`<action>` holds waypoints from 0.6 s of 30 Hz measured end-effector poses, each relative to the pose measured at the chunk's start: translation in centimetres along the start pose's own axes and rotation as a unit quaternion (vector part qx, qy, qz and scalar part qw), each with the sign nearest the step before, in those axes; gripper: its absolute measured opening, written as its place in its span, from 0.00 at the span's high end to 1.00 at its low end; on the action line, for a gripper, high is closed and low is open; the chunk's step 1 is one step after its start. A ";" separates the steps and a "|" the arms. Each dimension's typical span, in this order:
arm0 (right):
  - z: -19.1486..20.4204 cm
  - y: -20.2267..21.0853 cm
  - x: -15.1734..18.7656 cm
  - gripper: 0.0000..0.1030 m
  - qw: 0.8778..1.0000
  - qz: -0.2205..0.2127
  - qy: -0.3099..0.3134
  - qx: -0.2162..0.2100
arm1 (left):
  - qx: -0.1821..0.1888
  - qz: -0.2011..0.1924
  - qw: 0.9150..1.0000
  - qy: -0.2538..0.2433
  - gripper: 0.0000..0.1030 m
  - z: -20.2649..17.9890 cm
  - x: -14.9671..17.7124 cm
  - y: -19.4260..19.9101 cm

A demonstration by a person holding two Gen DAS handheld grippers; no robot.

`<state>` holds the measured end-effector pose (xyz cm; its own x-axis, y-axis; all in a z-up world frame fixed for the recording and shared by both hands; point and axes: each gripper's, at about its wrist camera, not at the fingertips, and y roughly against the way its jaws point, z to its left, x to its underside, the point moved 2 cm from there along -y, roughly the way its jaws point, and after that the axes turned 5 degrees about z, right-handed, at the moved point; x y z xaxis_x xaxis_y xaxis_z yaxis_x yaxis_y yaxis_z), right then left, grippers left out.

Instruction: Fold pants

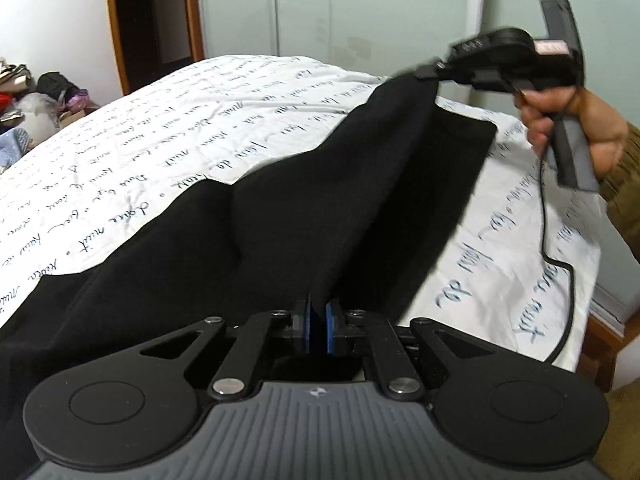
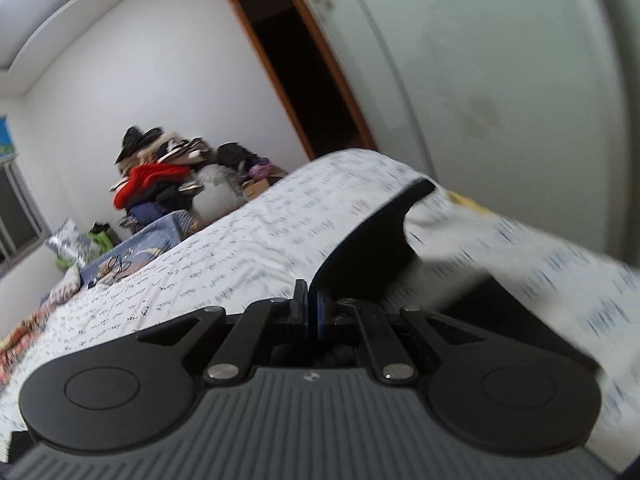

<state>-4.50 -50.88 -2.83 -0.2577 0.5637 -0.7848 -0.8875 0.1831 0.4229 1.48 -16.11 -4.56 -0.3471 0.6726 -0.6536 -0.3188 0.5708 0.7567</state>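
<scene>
A: Left wrist view: the left gripper [image 1: 319, 326] is seen with jaws clamped on the near edge of the black pants [image 1: 304, 208], which are spread on the bed [image 1: 168, 120]. The right gripper [image 1: 430, 71], held in a hand [image 1: 576, 128], is pinched on the far corner, which is lifted, likely so the cloth can be carried over as a fold.

B: Right wrist view: jaws are pressed together on a black flap. The clothes pile [image 2: 160, 176] is shown only here; the hand only there.
</scene>
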 end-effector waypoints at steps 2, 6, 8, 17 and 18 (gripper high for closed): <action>-1.6 1.3 1.5 0.95 1.000 0.003 -0.025 0.006 | 0.002 0.002 1.000 -0.006 0.93 -0.2 0.3 0.2; -4.0 2.7 3.8 0.95 0.998 0.008 -0.063 0.020 | 0.005 0.004 1.000 -0.011 0.93 -0.4 0.5 0.5; -4.7 2.9 4.6 0.95 0.997 0.006 -0.075 0.023 | 0.005 0.004 1.000 -0.016 0.93 -0.6 0.6 0.5; -6.0 2.3 6.1 0.87 0.995 0.028 -0.082 0.046 | 0.002 0.022 0.999 -0.040 0.93 -1.3 1.2 -0.2; -6.2 2.2 6.0 0.84 0.995 0.027 -0.081 0.054 | 0.002 0.021 0.999 -0.041 0.93 -1.3 1.3 -0.3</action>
<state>-10.35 -52.10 -9.39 -0.2300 0.6962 -0.6800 -0.8258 0.2301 0.5149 -0.05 -16.03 -5.66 -0.2867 0.7327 -0.6172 -0.3014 0.5425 0.7841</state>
